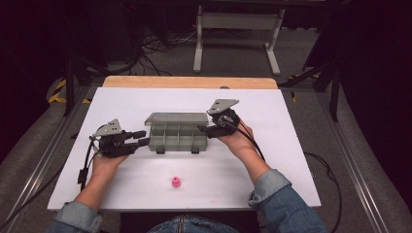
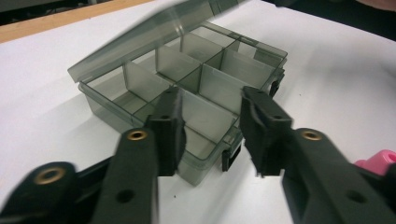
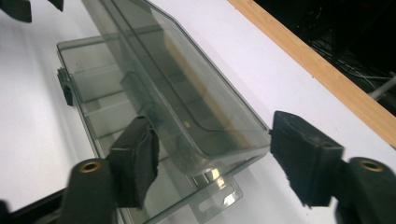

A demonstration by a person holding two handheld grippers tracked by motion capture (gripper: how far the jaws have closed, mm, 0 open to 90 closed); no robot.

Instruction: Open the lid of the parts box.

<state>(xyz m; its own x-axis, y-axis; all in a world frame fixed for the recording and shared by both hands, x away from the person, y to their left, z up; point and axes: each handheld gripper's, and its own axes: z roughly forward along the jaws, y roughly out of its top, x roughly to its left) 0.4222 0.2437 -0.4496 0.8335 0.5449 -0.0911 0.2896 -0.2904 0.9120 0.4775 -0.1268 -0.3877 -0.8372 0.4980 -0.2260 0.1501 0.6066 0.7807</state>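
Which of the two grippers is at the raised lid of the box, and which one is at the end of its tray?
The right gripper, jaws open, is at the raised lid of the organizer box. The left gripper, also open, is at the tray's opposite end.

- The counter point(image 1: 272, 160) has a white top, and a strip of bare wood shows along its far edge.
- A smoky, see-through compartment box point(image 1: 176, 137) rests on the white top at about the middle, with its lid raised at the far side and its dividers in plain sight.
- A small pink piece point(image 1: 176, 182) lies on the white top nearer the person's edge, well apart from the box and roughly in line with its middle.
- The wooden strip also shows behind the box in both gripper views.
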